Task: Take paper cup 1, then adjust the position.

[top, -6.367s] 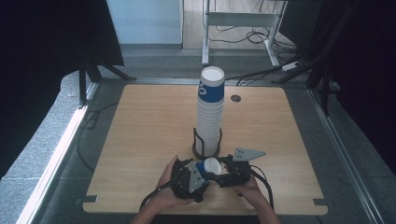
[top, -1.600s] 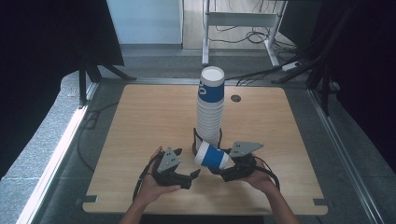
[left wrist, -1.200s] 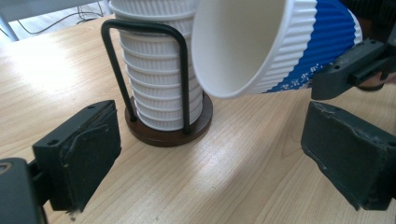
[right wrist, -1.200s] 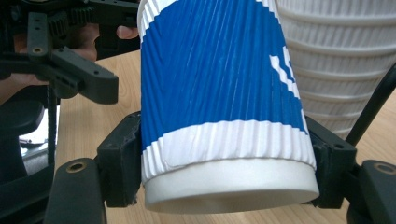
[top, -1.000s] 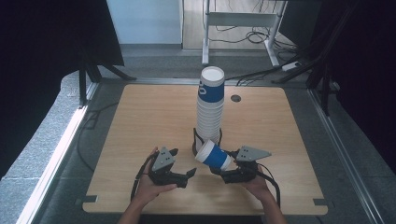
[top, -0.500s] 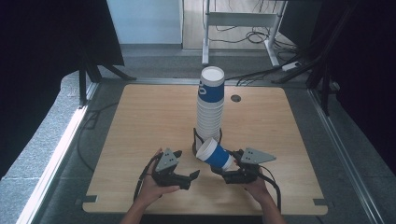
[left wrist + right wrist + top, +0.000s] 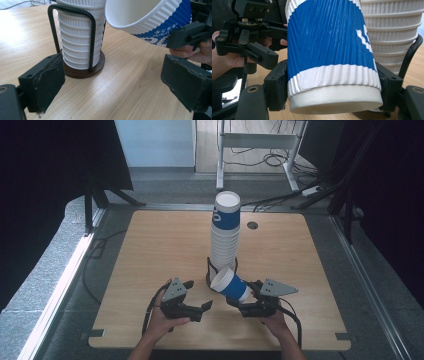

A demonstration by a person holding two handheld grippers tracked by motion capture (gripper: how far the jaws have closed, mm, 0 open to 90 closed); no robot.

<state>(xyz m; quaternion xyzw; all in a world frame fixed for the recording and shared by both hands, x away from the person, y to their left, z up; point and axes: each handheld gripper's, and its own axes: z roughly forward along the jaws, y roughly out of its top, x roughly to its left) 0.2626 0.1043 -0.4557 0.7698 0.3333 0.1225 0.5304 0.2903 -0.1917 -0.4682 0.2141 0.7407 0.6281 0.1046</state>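
Cup (image 7: 230,285) gripped near its base by right gripper (image 7: 248,301).
Long axis tilted, mouth pointing up-left toward cup stack (image 7: 224,236); left gripper (image 7: 204,307) wide open, empty.

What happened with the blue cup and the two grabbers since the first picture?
Both grabbers started close together around the loose blue cup. Then the left gripper let go and moved off to the left with open jaws, while the right gripper kept its grip and tilted the cup's mouth up toward the stack of cups. The stack and its holder stayed put.
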